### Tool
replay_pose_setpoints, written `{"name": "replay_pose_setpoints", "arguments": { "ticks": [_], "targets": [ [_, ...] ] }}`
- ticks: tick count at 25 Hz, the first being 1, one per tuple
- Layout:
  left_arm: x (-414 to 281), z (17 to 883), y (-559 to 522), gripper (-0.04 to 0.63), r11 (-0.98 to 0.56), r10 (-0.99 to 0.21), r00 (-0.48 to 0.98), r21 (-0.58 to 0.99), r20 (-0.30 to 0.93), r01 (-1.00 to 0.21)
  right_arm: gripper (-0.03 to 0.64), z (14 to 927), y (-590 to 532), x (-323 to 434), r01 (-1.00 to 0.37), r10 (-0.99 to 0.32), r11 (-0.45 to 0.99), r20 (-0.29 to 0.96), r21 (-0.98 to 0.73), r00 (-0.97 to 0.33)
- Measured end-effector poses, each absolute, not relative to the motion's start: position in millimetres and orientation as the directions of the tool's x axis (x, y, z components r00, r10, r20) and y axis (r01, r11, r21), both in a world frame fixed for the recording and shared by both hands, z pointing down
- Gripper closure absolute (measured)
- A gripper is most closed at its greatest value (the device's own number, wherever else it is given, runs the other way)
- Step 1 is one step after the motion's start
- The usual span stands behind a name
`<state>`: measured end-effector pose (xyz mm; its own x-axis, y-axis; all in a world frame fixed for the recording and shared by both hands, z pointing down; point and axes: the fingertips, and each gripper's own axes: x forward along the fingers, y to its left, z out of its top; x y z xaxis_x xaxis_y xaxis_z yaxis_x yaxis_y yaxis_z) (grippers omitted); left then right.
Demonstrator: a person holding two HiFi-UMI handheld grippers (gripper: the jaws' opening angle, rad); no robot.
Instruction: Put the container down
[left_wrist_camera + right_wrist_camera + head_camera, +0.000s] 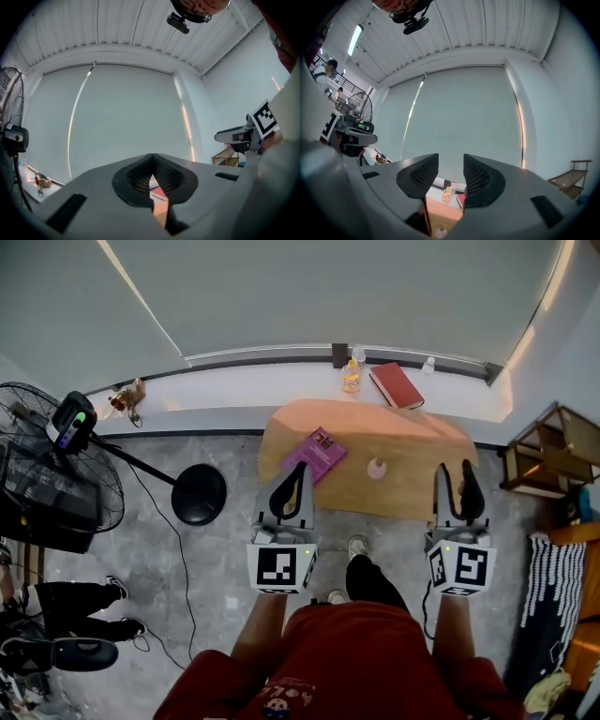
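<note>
A small round pale container (376,469) stands on the wooden table (412,451), apart from both grippers; the right gripper view shows it low down as the container (439,232). My right gripper (456,476) is held above the table's near right edge. It is open, and the right gripper (451,174) has a clear gap between its jaws with nothing in it. My left gripper (294,480) hovers over the near left edge, beside a purple book (316,452). The tips of the left gripper (152,168) touch, so it is shut and holds nothing.
On the window sill behind the table are a red book (397,384) and small bottles (352,377). A standing fan (56,465) with a round base (199,494) is at the left. A wooden shelf (548,456) is at the right. A person's legs (66,601) show at lower left.
</note>
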<state>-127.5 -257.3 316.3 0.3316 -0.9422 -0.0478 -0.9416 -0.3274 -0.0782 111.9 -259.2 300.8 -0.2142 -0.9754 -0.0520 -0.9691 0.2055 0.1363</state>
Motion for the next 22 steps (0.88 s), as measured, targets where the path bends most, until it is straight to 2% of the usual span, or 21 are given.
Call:
{"name": "replay_pose_setpoints", "arguments": {
  "ticks": [9, 22],
  "targets": [
    [-123, 314, -262, 0.59, -0.33, -0.941, 0.334, -0.073, -0.059, -0.941, 0.612, 305, -260, 116, -0.978, -0.979, 0.181, -0.076, 0.106, -0.19],
    [-128, 318, -262, 0.59, -0.34, -0.938, 0.344, -0.086, -0.038, -0.937, 0.62, 304, -266, 107, -0.975, -0.977, 0.19, -0.075, 0.116, -0.2]
  ]
}}
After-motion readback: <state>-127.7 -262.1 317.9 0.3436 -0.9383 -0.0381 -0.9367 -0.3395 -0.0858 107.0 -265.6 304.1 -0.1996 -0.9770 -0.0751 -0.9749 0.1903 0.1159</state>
